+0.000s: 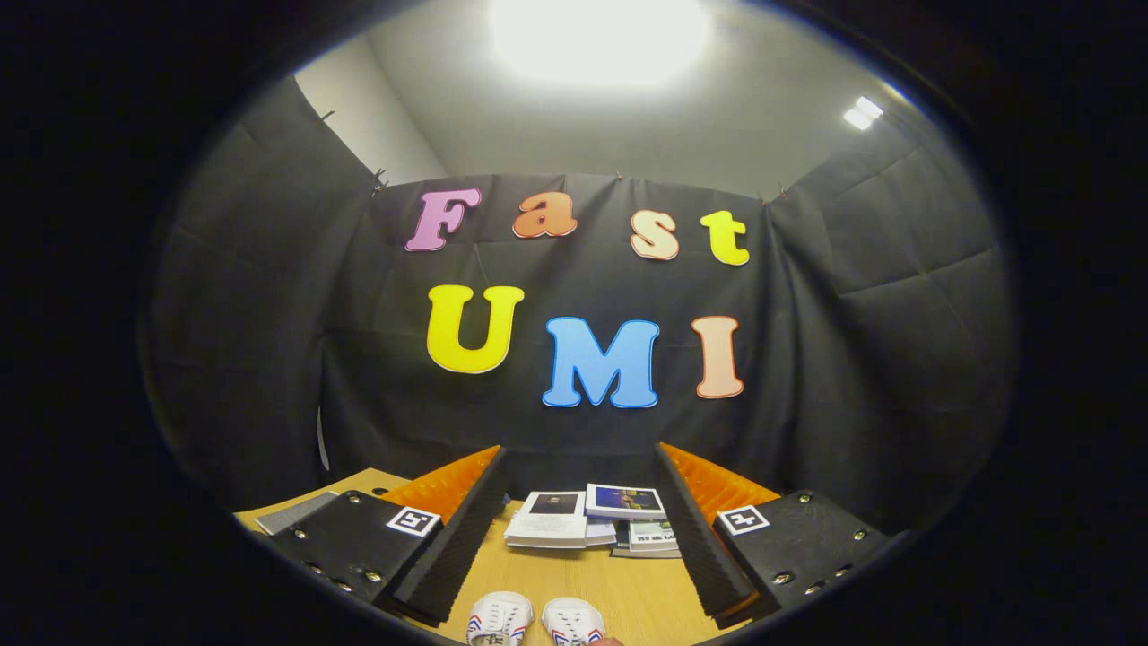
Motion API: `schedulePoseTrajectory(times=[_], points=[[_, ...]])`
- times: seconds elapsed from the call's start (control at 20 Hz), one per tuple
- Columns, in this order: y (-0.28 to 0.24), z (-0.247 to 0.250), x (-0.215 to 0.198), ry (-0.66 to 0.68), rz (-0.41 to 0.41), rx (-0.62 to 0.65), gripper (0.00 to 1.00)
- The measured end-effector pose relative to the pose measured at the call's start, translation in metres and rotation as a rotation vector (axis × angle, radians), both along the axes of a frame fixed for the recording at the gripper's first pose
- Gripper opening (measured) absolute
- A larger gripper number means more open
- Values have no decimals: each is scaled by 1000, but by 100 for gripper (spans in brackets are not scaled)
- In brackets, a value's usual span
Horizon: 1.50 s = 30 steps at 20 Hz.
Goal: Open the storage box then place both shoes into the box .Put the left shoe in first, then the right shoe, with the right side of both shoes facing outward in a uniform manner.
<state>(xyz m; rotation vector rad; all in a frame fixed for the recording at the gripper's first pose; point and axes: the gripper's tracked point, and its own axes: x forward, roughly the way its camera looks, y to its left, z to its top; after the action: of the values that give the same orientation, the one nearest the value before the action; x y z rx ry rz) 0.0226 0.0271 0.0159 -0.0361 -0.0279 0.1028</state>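
Observation:
My gripper point(580, 525) is open, its two fingers spread wide above a wooden table point(619, 583) with nothing between them. Two white shoes stand side by side low between the fingers, close under me. The shoe nearer my left finger point(500, 617) has red and blue stripes on its side. The shoe beside it point(572, 621) shows stripes near its sole. Only their front parts are visible.
A pile of books and booklets point(587, 520) lies on the table beyond the shoes, near the black cloth wall. A grey flat object point(296, 511) lies at the table's far left corner.

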Motion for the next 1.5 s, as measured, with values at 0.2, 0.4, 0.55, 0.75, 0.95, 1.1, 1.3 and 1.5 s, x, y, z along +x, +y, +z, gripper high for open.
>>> schedulePoseTrajectory(times=[0.2, 0.4, 0.55, 0.75, 0.95, 1.1, 1.3, 1.5], points=[[13, -17, -3, 21, 26, 48, 97], [27, -43, -2, 99, 77, 188, 97], [38, -63, -5, 162, 119, 262, 97], [60, -97, -9, 267, 170, 332, 97], [89, -134, -19, 405, 241, 421, 97], [102, -159, -26, 522, 268, 518, 97], [116, -192, -36, 648, 266, 654, 96], [134, -205, -48, 734, 321, 790, 96]])
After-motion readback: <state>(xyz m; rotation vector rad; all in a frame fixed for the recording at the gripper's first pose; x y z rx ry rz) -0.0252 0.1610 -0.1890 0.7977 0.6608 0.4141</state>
